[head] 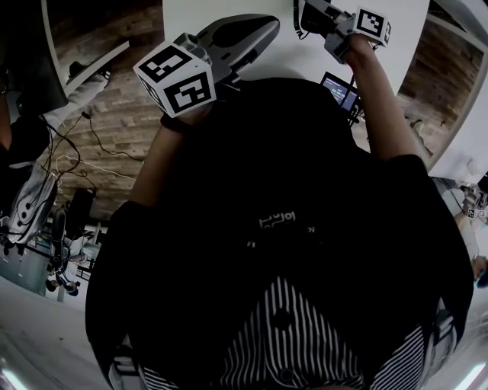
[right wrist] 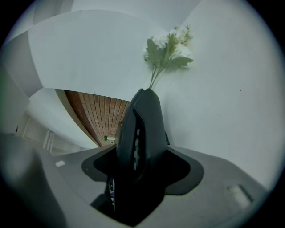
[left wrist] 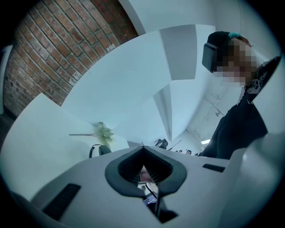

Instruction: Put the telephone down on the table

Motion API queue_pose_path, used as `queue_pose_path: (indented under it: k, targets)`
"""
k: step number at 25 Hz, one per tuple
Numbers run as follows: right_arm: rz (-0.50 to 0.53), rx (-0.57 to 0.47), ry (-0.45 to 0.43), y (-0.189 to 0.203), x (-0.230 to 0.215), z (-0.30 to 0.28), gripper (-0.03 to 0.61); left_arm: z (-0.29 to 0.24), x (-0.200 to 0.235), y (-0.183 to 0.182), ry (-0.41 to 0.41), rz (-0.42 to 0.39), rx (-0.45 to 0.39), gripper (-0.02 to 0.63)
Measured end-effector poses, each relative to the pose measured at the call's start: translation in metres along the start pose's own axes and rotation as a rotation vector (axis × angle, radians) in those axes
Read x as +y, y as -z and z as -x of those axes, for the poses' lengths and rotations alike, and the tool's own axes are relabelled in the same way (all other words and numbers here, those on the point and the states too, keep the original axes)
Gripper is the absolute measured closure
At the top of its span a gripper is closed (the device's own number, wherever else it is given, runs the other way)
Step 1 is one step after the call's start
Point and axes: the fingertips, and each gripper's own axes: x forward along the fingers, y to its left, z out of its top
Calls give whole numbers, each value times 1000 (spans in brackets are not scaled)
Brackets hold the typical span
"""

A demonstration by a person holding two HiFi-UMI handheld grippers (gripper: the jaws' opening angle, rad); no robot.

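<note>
The black telephone handset (right wrist: 141,133) stands upright between the jaws of my right gripper (right wrist: 140,176), which is shut on it. In the head view this gripper (head: 319,17) is raised at the top right, with a piece of coiled cord (head: 298,21) beside it. My left gripper (head: 263,29) is raised at the top left, its marker cube (head: 177,78) nearest the camera. In its own view the left gripper (left wrist: 144,171) has its jaws together with nothing between them. Beyond it, the telephone base with its cord (left wrist: 97,150) sits on the white table (left wrist: 40,142).
A small bunch of white flowers (right wrist: 168,50) lies on the white surface ahead, also seen as flowers (left wrist: 105,132) next to the telephone base. A brick wall (left wrist: 53,53) rises at the left. A lit screen (head: 341,91) sits under my right arm. The person's dark torso (head: 282,228) fills the head view.
</note>
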Motion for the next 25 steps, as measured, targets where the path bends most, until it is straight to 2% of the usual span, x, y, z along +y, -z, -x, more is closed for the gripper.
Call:
queue_pose_path:
  k: [3,10,13,17,25]
  targets:
    - [-39,4,14,0,-15,-6,270,-2,-2,4,2,-3,8,606]
    - [-224,38,-7,8,-41,-22,270,1,3,6,-12,-2,6,606]
    - [-254,40,-29,8,-36,-23,270,2,5,7,-20,-2,4,606]
    - [-266,48,-13,13,-40,-25,270,2,9,10,-25,-1,4,606]
    - [-338,6,-20,15,-52,-19,281,1,13,16,-25,14,18,606]
